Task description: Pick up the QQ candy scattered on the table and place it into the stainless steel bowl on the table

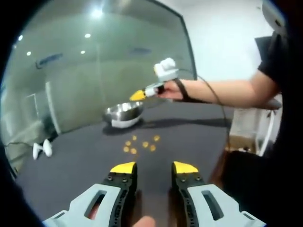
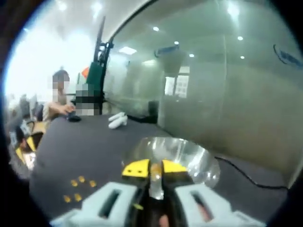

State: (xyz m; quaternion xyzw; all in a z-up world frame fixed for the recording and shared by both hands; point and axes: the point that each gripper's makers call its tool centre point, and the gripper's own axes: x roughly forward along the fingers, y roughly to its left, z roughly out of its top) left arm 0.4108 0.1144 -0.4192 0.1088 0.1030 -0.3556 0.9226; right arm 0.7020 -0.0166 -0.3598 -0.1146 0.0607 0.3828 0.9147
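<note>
Right gripper (image 2: 155, 169), jaws clenched on QQ candy (image 2: 155, 168), directly above stainless steel bowl (image 2: 199, 158); left gripper (image 1: 154, 167) released, scattered candies (image 1: 140, 144) just ahead

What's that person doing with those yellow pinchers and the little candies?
A person is picking up QQ candies off a dark table and dropping them into a stainless steel bowl. Right now the right gripper is over the bowl, its jaws nearly closed on a small orange candy. The left gripper waits open above the table, short of the six candies left there. Two white objects lie near the table's far edge.
</note>
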